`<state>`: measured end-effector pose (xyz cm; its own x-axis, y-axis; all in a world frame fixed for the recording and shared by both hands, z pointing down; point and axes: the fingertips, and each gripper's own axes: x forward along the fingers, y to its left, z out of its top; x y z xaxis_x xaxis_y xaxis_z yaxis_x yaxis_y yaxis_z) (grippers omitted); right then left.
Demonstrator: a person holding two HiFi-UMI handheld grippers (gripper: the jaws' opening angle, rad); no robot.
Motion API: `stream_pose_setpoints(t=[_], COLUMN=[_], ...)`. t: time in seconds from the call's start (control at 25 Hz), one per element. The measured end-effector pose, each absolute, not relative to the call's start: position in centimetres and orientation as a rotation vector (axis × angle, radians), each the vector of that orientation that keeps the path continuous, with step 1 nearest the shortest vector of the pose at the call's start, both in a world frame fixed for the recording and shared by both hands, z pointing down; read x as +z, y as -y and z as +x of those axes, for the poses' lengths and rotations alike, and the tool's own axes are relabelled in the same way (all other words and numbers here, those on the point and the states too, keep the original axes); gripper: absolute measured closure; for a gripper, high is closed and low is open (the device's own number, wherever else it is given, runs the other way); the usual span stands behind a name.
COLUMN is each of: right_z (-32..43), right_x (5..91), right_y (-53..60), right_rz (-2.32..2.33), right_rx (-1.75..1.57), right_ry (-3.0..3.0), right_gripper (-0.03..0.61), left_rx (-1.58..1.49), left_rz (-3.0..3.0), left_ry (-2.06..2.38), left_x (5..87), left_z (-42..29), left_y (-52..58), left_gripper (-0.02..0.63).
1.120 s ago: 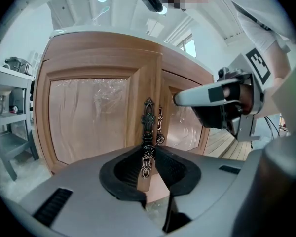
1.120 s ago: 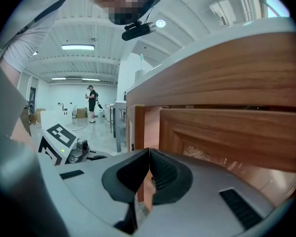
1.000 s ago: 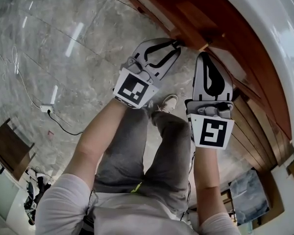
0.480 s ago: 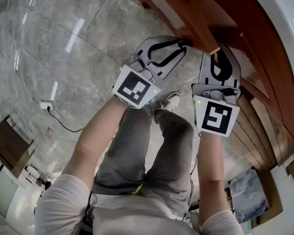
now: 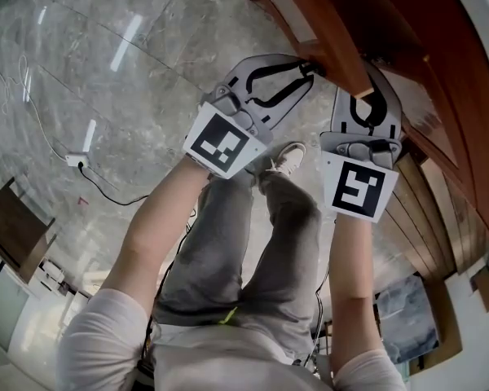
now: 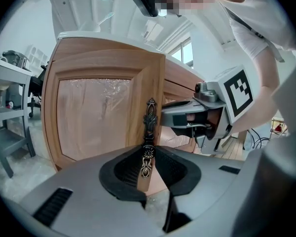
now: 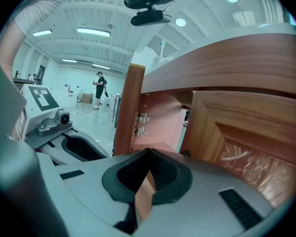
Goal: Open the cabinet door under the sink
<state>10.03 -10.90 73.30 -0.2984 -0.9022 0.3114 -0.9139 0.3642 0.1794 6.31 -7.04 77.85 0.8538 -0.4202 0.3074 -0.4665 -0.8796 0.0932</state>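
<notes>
The wooden cabinet door (image 5: 330, 31) under the white sink counter (image 5: 485, 31) stands partly open. An ornate bronze handle (image 6: 149, 120) runs down its free edge. My left gripper (image 5: 308, 68) is shut on the lower part of that handle (image 6: 147, 154). My right gripper (image 5: 368, 88) sits just right of the door's edge with its tips under it. Its jaws (image 7: 148, 154) are shut on nothing and point into the gap between the open door (image 7: 129, 107) and the neighbouring closed door (image 7: 241, 132). Hinges (image 7: 140, 124) show inside the cabinet.
Below me is grey marble floor with a power strip and cable (image 5: 76, 160). The person's legs and a shoe (image 5: 287, 157) are under the grippers. A grey shelf unit (image 6: 5, 102) stands left of the cabinet. Someone stands far off in the room (image 7: 99, 85).
The door has swung further out, its edge now reaching over the right gripper. The left gripper came along with the handle. The right gripper rolled and moved closer under the door edge.
</notes>
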Motion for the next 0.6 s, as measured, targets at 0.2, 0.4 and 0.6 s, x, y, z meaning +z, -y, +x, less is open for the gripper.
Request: stream_pose_setpoints(t=[0.2, 0.4, 0.6], right_z=[8.4, 6.4, 4.2], right_x=[73.1, 72.5, 72.9], right_y=[10.1, 9.4, 8.6], right_rz=[1.555, 1.521, 1.467], right_rx=[0.073, 0.085, 0.119], right_ry=[2.301, 2.330, 2.331], right_gripper=[0.548, 0.548, 0.548], left_rx=[0.428, 0.433, 0.440], left_rz=[2.833, 2.817, 2.772], left_ry=[0.708, 0.735, 0.772], left_x=[77.7, 77.2, 77.4], left_z=[4.7, 2.8, 0.6], left_y=[6.4, 5.9, 5.4], left_gripper=[0.523, 0.523, 0.523])
